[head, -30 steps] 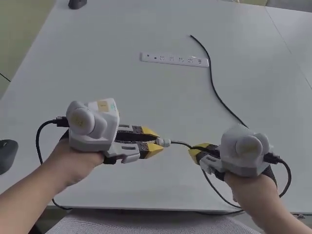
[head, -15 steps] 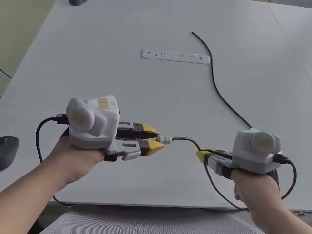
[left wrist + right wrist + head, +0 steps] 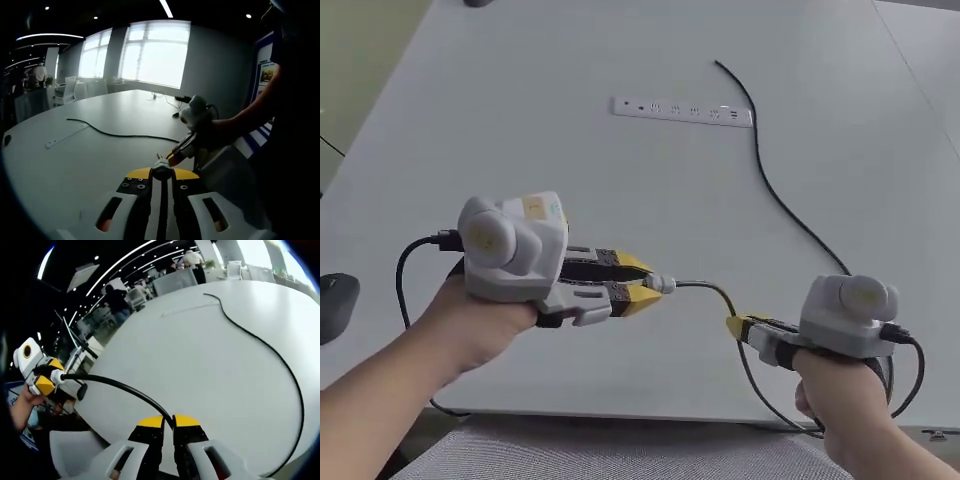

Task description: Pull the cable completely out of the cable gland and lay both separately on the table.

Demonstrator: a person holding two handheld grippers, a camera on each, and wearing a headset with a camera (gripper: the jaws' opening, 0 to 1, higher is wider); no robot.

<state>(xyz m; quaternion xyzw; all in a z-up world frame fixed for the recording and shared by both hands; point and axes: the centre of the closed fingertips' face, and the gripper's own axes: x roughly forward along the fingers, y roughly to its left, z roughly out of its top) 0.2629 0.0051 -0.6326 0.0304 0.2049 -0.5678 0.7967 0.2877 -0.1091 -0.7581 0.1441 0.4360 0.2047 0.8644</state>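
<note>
The left tongs (image 3: 654, 290) are closed on the white cable gland (image 3: 660, 286) and the right tongs (image 3: 734, 325) are pinched shut on the black cable (image 3: 705, 289), both over the surface (image 3: 570, 160) near its 6 o'clock edge. We judge the risk to be the thin cable slipping through the right tongs, or the gland twisting out of the left, if we pull off-line. The gland's long axis runs 9 to 3 o'clock with its outlet facing 3, and the cable curves away toward 4.

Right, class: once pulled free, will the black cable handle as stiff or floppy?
Probably floppy: the cable arches from the cable gland in the left gripper to the right gripper. Likely light: it looks thin. Its glossy jacket might slip.
</note>
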